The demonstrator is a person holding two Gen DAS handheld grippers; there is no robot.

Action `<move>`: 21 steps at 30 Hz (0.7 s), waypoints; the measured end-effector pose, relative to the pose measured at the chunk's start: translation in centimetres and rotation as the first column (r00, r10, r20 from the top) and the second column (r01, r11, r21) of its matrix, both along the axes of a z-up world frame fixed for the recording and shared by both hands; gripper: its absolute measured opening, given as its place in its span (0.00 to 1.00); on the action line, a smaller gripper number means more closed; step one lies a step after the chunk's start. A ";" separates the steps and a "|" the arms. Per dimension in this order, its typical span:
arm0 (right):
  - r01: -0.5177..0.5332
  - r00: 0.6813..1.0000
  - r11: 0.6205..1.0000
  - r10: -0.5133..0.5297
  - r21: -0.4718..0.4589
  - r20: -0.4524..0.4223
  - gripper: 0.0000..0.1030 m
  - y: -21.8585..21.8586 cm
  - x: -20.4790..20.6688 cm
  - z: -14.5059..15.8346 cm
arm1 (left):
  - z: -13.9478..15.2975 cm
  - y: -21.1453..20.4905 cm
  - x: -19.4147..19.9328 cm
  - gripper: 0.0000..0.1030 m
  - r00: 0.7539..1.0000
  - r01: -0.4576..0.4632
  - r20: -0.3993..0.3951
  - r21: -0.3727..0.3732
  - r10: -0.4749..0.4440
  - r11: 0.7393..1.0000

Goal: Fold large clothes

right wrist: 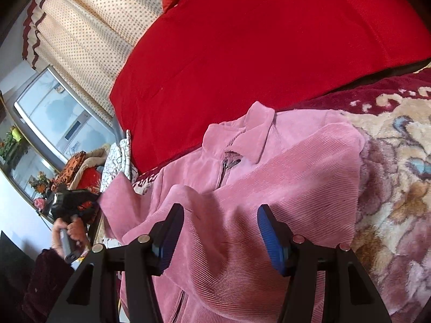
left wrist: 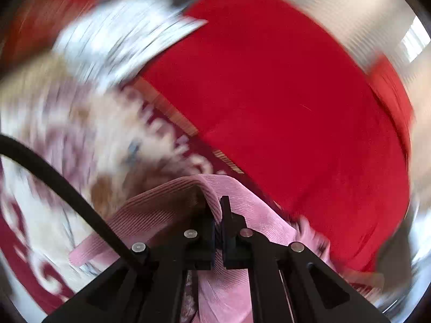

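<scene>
Left wrist view: left claw (left wrist: 218, 215) clenched on a pink jacket (right wrist: 242, 188) edge, likely to carry it over as a fold. Right claw (right wrist: 221, 234) hangs released above the jacket, spread on the bed's blanket (right wrist: 398, 161).

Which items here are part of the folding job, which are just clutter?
In the job:
- pink corduroy jacket
- left hand-held gripper, shut on the jacket
- right hand-held gripper, open over it

Lying about:
- red quilt
- patterned blanket
- dotted curtain
- cabinet
</scene>
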State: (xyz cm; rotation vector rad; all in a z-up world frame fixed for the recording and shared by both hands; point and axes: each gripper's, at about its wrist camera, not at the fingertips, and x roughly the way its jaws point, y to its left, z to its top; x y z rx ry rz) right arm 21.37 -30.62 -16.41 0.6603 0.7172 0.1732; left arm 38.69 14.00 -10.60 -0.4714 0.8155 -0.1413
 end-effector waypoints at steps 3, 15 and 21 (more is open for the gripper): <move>0.023 1.000 1.000 -0.023 0.007 0.015 0.60 -0.7 -0.5 0.4 | 5.1 -7.0 -4.5 0.03 0.960 0.195 0.147 0.252 -0.237 0.948; 0.147 0.988 0.983 -0.152 0.112 0.042 0.60 -5.8 -2.8 1.6 | 0.2 -19.4 -17.5 0.60 0.735 0.555 -0.029 0.599 -0.677 0.577; 0.130 0.991 0.986 -0.133 0.107 0.021 0.60 -5.8 -2.9 1.4 | 0.5 -11.9 -12.4 0.60 0.917 0.367 0.001 0.388 -0.399 0.845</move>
